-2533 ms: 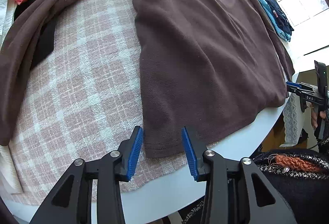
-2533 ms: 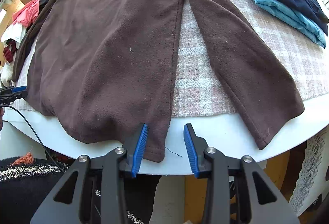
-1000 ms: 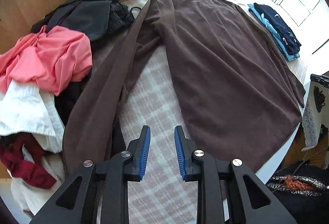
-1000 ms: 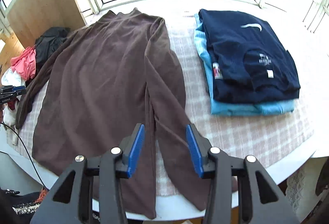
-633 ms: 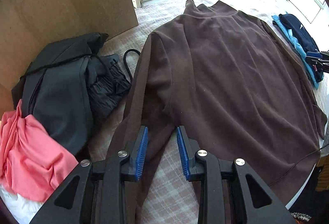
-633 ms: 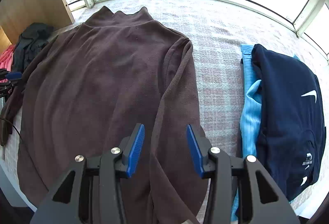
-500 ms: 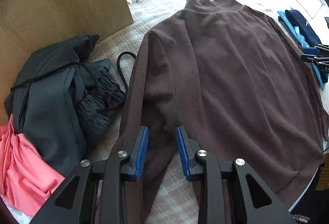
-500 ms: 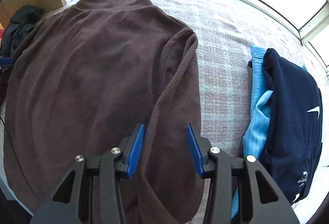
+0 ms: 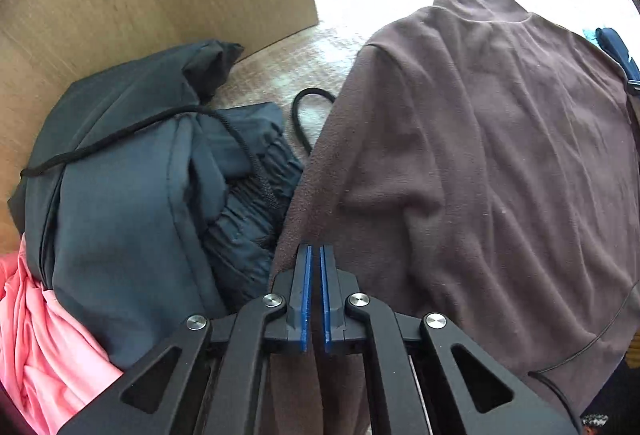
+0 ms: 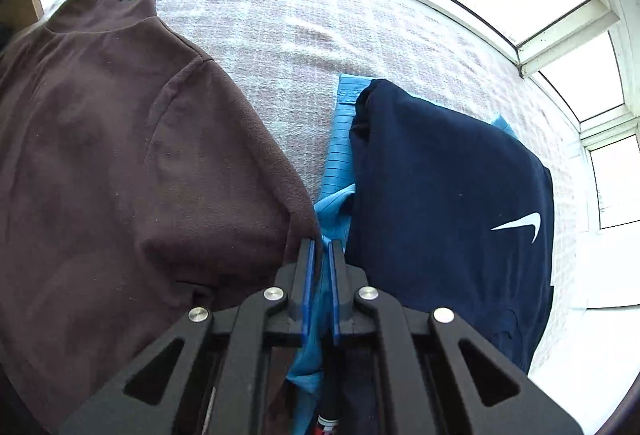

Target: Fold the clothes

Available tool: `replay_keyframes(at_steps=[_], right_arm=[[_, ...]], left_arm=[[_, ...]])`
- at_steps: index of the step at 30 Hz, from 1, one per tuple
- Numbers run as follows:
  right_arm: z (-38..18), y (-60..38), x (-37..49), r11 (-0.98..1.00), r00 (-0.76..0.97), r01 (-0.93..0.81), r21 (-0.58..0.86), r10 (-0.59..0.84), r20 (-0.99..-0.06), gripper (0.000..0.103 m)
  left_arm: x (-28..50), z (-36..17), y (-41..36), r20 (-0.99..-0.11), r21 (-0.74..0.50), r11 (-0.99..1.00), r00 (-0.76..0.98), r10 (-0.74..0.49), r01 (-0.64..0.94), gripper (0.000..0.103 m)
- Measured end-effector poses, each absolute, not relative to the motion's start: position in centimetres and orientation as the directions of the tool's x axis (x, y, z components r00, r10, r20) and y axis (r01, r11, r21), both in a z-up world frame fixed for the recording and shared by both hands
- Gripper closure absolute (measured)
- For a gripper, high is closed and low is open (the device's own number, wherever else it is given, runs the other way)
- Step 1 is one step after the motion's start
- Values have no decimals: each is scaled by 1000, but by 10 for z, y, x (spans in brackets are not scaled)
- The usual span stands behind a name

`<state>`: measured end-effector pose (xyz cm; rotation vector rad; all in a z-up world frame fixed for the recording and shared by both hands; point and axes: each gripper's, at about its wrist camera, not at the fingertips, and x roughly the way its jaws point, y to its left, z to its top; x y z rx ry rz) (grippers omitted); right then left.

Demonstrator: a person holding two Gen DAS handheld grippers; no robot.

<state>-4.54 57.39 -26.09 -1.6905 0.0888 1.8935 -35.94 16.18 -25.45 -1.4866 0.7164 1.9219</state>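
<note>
Brown fleece pullover (image 9: 500, 155) is lying flat on the checked cloth (image 10: 300, 23); left gripper (image 9: 314, 267) and right gripper (image 10: 319, 259) are pinching its sleeves, likely needing folding them inward next.

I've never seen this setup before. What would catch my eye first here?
A big brown fleece lies spread flat, filling the middle. Each gripper, left and right, has just closed at one of its sleeves. A dark heap lies left of it; a folded navy top lies on its right.
</note>
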Motion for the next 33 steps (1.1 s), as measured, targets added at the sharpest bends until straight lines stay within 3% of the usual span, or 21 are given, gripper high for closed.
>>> replay_keyframes(at_steps=[2, 4, 6, 9, 17, 21, 23, 25, 33], right_arm=[[-258, 566, -53, -823, -16, -443, -354, 402, -915, 93], [-250, 560, -60, -821, -35, -431, -374, 429, -903, 83], [-240, 558, -69, -821, -65, -435, -370, 439, -896, 61], [-246, 559, -96, -838, -106, -429, -338, 419, -902, 55], [-316, 575, -128, -848, 26, -356, -393, 412, -911, 54], [-307, 586, -132, -864, -51, -409, -295, 345, -937, 54], [-300, 590, -138, -875, -105, -421, -238, 308, -946, 54], [-297, 592, -148, -888, -152, -418, -190, 275, -949, 54], [-322, 599, -180, -916, -195, -386, -106, 194, -962, 54]], left_arm=[[-360, -248, 156, -970, 33, -683, -188, 154, -730, 101], [-357, -240, 153, -965, 41, -677, -205, 164, -735, 99], [-355, -235, 151, -963, 63, -661, -219, 156, -748, 99], [-357, -232, 152, -964, 65, -651, -216, 155, -756, 99], [-365, -238, 164, -958, 167, -610, -273, 85, -775, 103], [-378, -227, 147, -961, 88, -674, -241, 137, -734, 101], [-375, -215, 146, -957, 37, -664, -217, 191, -747, 95], [-370, -202, 156, -944, 62, -632, -251, 214, -773, 76], [-391, -227, 249, -959, 73, -480, -193, 206, -874, 69]])
